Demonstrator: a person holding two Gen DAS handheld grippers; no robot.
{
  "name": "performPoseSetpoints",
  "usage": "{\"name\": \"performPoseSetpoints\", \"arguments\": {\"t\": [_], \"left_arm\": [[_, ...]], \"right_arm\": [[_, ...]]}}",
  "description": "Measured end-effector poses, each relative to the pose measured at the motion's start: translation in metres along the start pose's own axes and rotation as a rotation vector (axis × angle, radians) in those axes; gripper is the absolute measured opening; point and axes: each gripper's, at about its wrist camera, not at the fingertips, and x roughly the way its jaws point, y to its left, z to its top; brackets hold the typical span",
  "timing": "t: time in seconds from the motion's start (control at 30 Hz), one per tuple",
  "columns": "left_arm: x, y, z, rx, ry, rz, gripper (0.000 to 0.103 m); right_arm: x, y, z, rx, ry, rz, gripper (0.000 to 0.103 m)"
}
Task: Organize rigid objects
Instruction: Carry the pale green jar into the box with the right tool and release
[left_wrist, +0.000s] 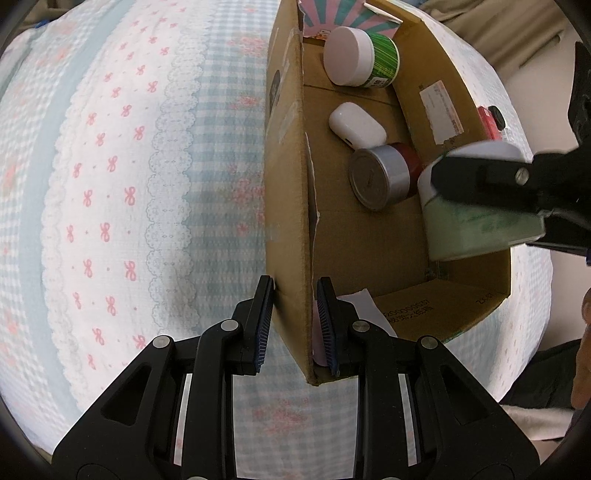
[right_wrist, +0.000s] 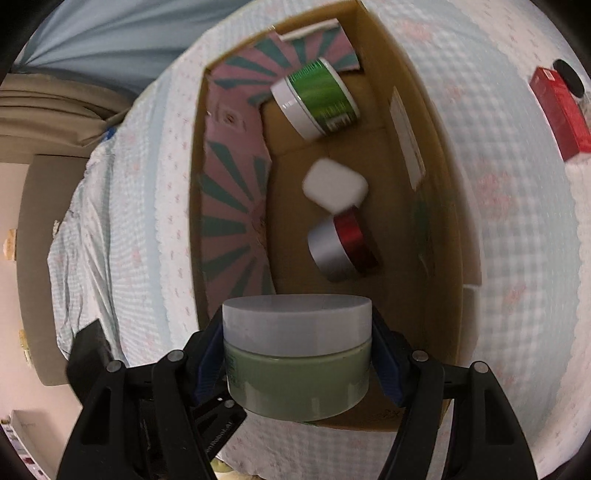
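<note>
While my left tongs (left_wrist: 295, 325) were clamped narrow on the near wall of the cardboard box (left_wrist: 288, 206), my right tongs (right_wrist: 297, 363) gripped a pale green jar (right_wrist: 297, 380) by its sides, half open around it, above the box's near end; a white case (right_wrist: 334, 188) and two more jars lay inside.

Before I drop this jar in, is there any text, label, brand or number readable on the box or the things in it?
None can be read for certain.
Brown cardboard box: print on the bottom flap, upside down, too blurred.
White shipping label on the box wall: too small.
Green striped jar: barcode sticker, unreadable.
</note>
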Motion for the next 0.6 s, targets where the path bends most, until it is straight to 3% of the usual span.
{"name": "performPoseSetpoints", "arguments": {"t": [0.23,0.3,0.33,0.6], "left_arm": [[0.000,-0.001,0.001,0.006,0.002,-0.002,0.022],[0.001,-0.001,0.001,0.006,0.001,-0.002,0.022],[0.001,-0.001,0.001,0.007,0.005,-0.008,0.022],[0.002,-0.004,0.003,0.023,0.007,0.002,0.022]], "right_arm": [[0.002,-0.007,-0.001,0.086,0.009,-0.052,0.069],[-0.001,-0.009,-0.002,0.124,-0.008,-0.059,0.098],[-0.004,-0.009,-0.002,0.124,-0.022,-0.054,0.103],[-0.024,-0.018,-0.005,0.116,-0.053,-0.036,0.103]]}}
